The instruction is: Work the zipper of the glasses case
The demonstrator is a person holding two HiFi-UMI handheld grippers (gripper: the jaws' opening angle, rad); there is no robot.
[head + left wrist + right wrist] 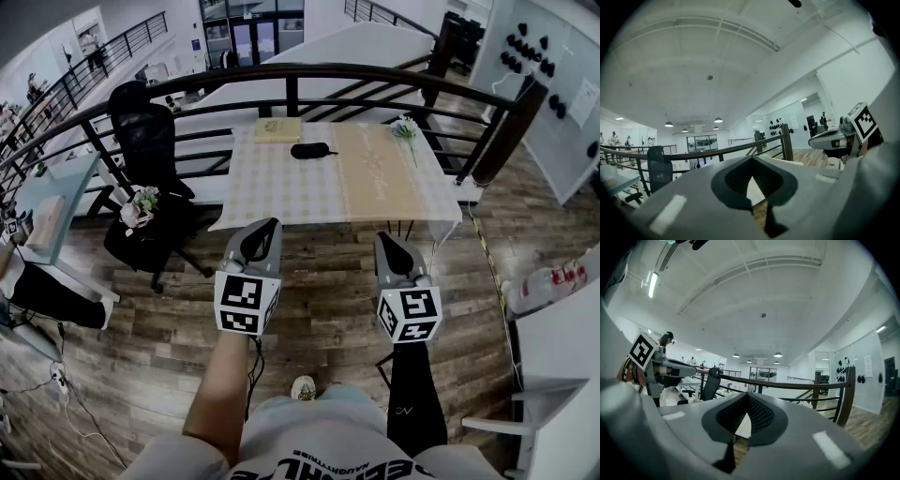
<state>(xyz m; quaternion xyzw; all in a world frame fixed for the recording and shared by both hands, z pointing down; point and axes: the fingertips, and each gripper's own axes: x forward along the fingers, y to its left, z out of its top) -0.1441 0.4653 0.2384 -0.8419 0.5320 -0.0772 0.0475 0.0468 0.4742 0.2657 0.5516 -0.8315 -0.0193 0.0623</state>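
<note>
The black glasses case (pixel 310 150) lies shut on the far side of the checked table (pixel 281 192), well ahead of both grippers. My left gripper (pixel 267 225) and right gripper (pixel 386 237) hang side by side over the wood floor, short of the table's near edge. In the left gripper view the left gripper (pixel 752 158) has its jaws meeting at the tip with nothing between them. The right gripper (pixel 748 394) looks the same in the right gripper view. The case is not visible in either gripper view.
A tan book (pixel 278 129) and a sprig of white flowers (pixel 407 129) also lie on the table. A black office chair (pixel 150 141) holding a small bouquet (pixel 139 208) stands at the left. A dark curved railing (pixel 309 73) runs behind the table. A white desk (pixel 562 366) is at the right.
</note>
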